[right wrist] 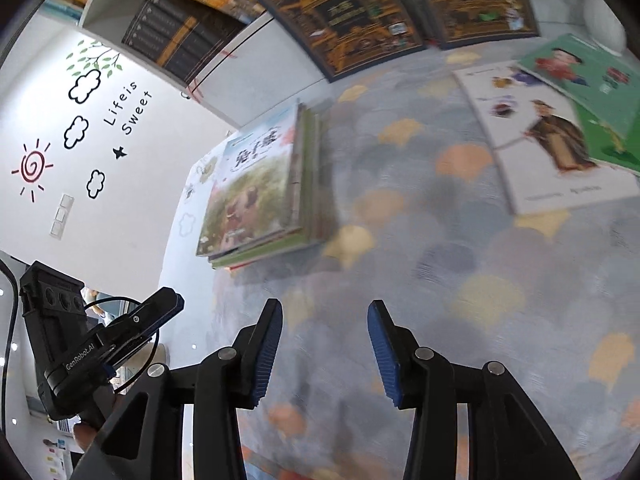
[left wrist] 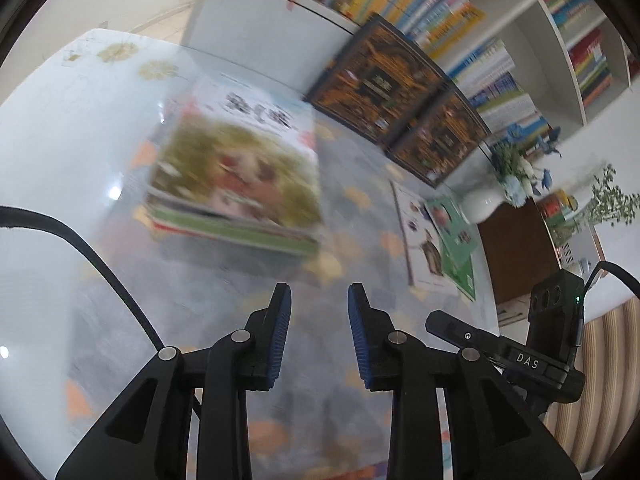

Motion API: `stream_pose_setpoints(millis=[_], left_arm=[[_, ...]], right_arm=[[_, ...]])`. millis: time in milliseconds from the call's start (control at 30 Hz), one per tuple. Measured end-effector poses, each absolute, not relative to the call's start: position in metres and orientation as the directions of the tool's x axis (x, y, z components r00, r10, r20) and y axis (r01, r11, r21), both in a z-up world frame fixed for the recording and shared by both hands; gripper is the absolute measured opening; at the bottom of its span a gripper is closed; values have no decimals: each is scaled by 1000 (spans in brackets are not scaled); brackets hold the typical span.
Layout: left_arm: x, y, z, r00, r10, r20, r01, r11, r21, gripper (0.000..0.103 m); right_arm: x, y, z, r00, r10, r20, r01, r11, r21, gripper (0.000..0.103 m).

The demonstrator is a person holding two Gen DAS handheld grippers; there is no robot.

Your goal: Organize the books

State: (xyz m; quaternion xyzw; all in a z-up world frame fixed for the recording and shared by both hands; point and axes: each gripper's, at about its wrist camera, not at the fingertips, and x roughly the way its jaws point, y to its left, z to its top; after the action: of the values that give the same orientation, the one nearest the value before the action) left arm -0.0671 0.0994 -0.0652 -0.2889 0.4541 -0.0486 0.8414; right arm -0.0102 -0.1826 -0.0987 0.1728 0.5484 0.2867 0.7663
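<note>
A stack of picture books [left wrist: 236, 176] lies on the patterned tablecloth, its top cover green with an animal scene; the right wrist view shows the same stack [right wrist: 256, 188] at centre left. My left gripper [left wrist: 319, 300] hovers open in front of the stack with nothing between its blue pads. My right gripper [right wrist: 325, 316] is open too and empty, above bare cloth to the right of the stack. Two loose books lie flat at the far right: a white one [right wrist: 548, 148] with a robed figure and a green one [right wrist: 588, 80] partly over it.
Two dark ornate books [left wrist: 384, 88] lean against the white bookshelf [left wrist: 532, 44], which is full of colourful spines. A white vase of blue flowers [left wrist: 512, 176] stands by the table's right end. The other gripper's body [left wrist: 552, 320] shows at the right edge.
</note>
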Motion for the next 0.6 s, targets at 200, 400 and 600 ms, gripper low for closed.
stream_pose_setpoints(millis=[200,400,600], left_arm=[[-56,10,-69,515,-389,-764,-135,843,-521,27],[-34,-73,-66,456,-424,-783,-66,861,-504,27],[-7,-127,-67,419,-462,-781,-4,860,-511,29]], right_arm=[[-15,-279,-101,286,620,-731,-179,784,595,57],[-7,-380,-116,313,612,-726,-51,774,631,57],[12,-438,-120,332,587,-738,-15,786,618,57]])
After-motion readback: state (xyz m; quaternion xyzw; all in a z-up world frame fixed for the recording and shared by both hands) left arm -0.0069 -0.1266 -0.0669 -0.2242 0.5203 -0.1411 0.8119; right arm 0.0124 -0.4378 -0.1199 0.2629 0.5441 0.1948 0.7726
